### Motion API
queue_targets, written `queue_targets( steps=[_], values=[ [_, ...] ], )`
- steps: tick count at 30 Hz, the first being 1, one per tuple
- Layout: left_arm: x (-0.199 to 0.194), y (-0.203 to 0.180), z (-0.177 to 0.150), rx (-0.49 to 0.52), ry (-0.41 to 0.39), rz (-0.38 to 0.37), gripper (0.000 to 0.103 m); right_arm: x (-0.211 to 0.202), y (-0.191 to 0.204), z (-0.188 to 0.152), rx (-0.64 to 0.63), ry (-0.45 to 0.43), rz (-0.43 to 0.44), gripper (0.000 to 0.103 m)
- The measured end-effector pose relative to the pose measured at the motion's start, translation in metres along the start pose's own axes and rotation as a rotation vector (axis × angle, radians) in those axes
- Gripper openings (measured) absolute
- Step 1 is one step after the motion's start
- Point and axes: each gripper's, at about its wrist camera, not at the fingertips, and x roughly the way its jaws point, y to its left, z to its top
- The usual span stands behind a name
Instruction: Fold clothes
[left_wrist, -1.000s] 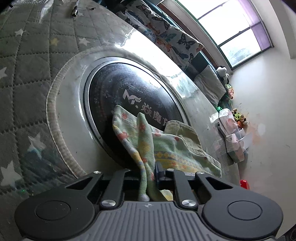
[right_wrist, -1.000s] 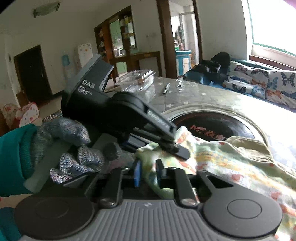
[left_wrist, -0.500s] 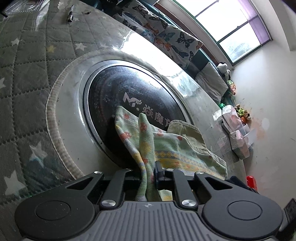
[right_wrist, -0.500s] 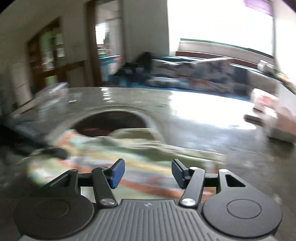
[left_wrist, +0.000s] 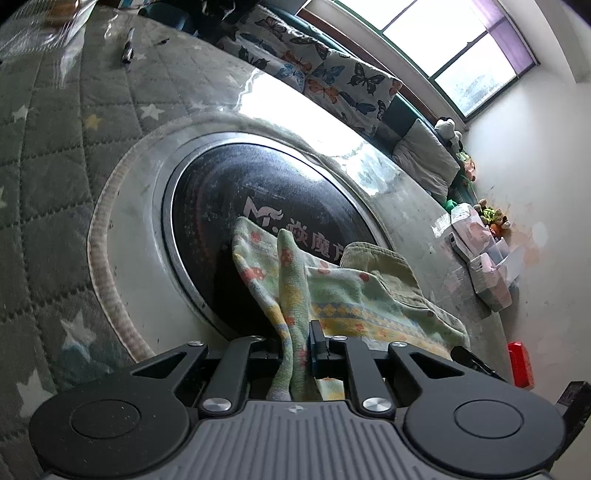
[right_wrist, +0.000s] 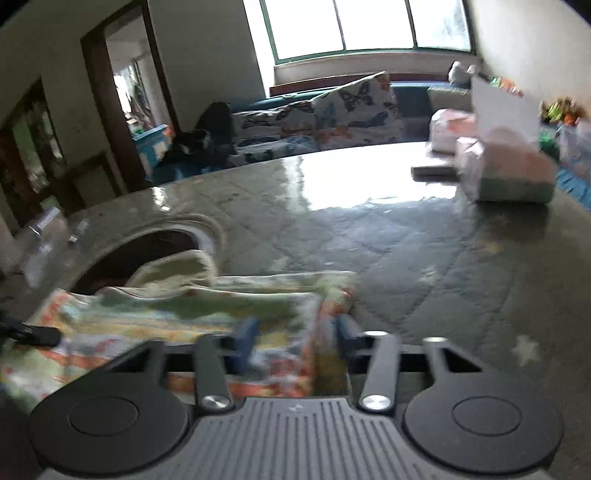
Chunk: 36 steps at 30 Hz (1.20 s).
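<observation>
**Two grippers on a soft garment at the table's hotplate**

*Left wrist view.* The left gripper (left_wrist: 295, 343) has its jaws pressed nearly together on a bunched ridge of the garment (left_wrist: 332, 291), a pale green knit printed with orange and yellow motifs. The cloth rises from the jaws and spreads away over the edge of the round black hotplate (left_wrist: 251, 192) set into the table (left_wrist: 48, 177), which is covered by a quilted, star-printed cloth under clear film. A plain olive panel of the garment lies on top at the far side. A butterfly-print sofa (left_wrist: 325, 74) stands beyond the table.

*Right wrist view (motion-blurred).* The right gripper (right_wrist: 293, 339) is at the garment's near right corner; its jaws are closing with a fold of cloth between them, though the blur hides whether the pads already press on it. The garment (right_wrist: 177, 314) lies in loose layers just left of centre, partly over the hotplate rim. Pink boxes (right_wrist: 506, 166) sit well apart at the far right.

*Handling.* The garment looks light, limp and easily creased; it will sag between holds and drag on the film. Corners and hemmed edges, held taut between both grippers, probably offer the best purchase.
</observation>
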Motion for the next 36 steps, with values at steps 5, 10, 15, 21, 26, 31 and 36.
queue_targets(
  steps=[5,10,15,21,26,31,36],
  values=[
    [-0.008,-0.012,0.006,0.053,-0.029,-0.006,0.011,-0.015,0.001,0.0,0.016,-0.056,0.011,0.01],
    [-0.015,-0.04,0.015,0.122,-0.062,-0.052,0.01,-0.044,0.002,0.006,0.004,-0.123,0.014,0.009],
    [-0.009,-0.085,0.014,0.208,-0.06,-0.117,0.009,-0.07,-0.012,0.016,0.002,-0.179,-0.041,0.009],
    [0.02,-0.135,0.005,0.279,-0.019,-0.181,0.009,-0.099,-0.046,0.024,0.013,-0.223,-0.155,0.009],
    [0.048,-0.174,-0.005,0.339,0.028,-0.221,0.009,-0.116,-0.079,0.025,0.03,-0.239,-0.248,0.009],
    [0.072,-0.199,-0.015,0.38,0.071,-0.248,0.009,-0.126,-0.106,0.021,0.06,-0.254,-0.312,0.009],
    [0.099,-0.205,-0.029,0.417,0.136,-0.219,0.01,-0.119,-0.133,0.007,0.108,-0.214,-0.356,0.009]
  ],
)
